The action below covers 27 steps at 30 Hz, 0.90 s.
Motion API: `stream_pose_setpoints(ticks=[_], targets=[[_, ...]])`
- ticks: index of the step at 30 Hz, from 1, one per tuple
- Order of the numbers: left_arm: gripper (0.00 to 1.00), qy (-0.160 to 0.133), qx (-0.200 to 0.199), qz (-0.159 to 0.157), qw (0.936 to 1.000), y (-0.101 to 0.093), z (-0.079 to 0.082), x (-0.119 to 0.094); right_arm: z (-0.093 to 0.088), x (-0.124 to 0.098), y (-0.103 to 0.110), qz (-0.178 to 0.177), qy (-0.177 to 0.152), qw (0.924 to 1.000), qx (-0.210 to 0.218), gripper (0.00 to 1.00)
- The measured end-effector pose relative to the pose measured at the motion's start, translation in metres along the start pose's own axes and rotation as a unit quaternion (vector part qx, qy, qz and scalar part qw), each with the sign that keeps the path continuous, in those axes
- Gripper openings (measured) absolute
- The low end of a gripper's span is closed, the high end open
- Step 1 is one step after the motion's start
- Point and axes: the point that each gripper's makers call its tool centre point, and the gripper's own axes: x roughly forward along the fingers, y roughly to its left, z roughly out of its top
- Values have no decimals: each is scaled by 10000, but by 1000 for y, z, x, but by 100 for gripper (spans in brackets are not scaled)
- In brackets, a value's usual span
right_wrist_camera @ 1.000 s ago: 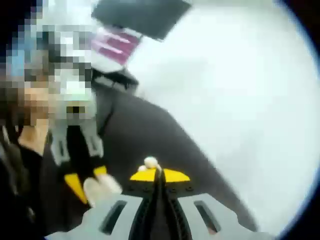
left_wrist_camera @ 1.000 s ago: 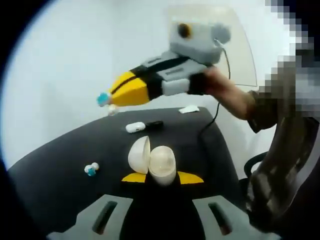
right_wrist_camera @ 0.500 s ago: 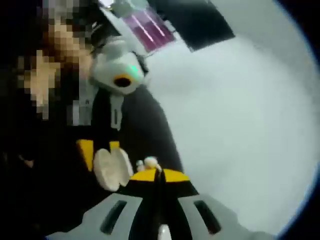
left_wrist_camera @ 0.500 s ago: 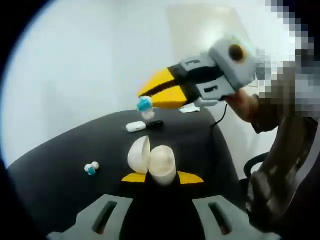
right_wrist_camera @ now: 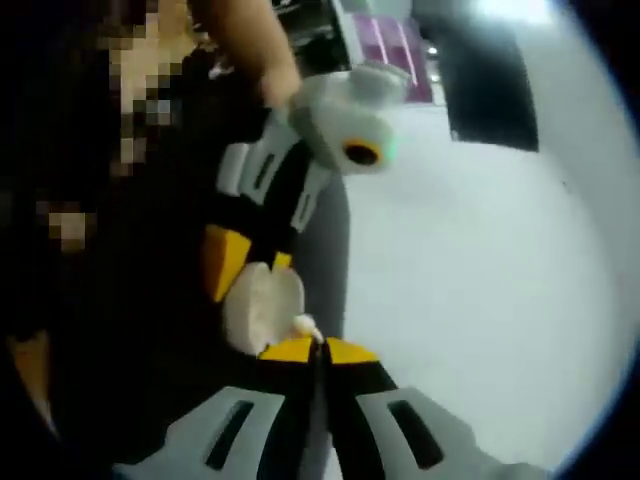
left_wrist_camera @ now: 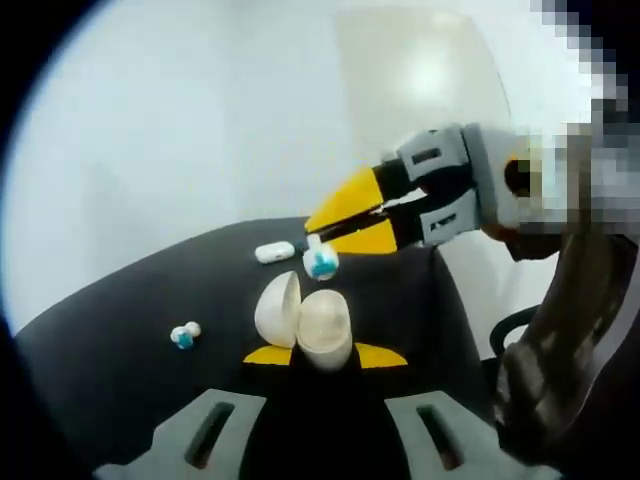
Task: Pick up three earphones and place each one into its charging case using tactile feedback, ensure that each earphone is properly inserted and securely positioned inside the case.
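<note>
left gripper (left_wrist_camera: 325, 356): jaws pinch the open white case (left_wrist_camera: 303, 325) so its cup faces up | right gripper (left_wrist_camera: 322, 232): comes from 2 o'clock, jaws tight on a blue-tipped earphone (left_wrist_camera: 320, 262) just above the case, ready to drop in | spare earphone (left_wrist_camera: 183, 335): on black table (left_wrist_camera: 120, 350) at 9 o'clock

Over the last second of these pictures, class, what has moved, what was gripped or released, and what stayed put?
The right gripper, shut on an earphone, swung down from high above the table until the earphone sits just above the open charging case. Nothing was let go. The left gripper stays shut on the case, and the loose earphone and small white item on the black table lie unmoved.
</note>
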Motion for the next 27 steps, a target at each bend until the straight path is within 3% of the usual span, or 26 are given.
stream_pose_setpoints(ticks=[6,13,27], targets=[[18,5,-29,-9,10000,0,0,0,-2,4,10,133,173,9981,-580,6],[18,3,-15,-10,10000,0,0,1,0,7,17,310,205,9961,-807,6],[18,2,-13,-7,10000,0,1,1,3,7,17,342,194,9932,-1092,6]])
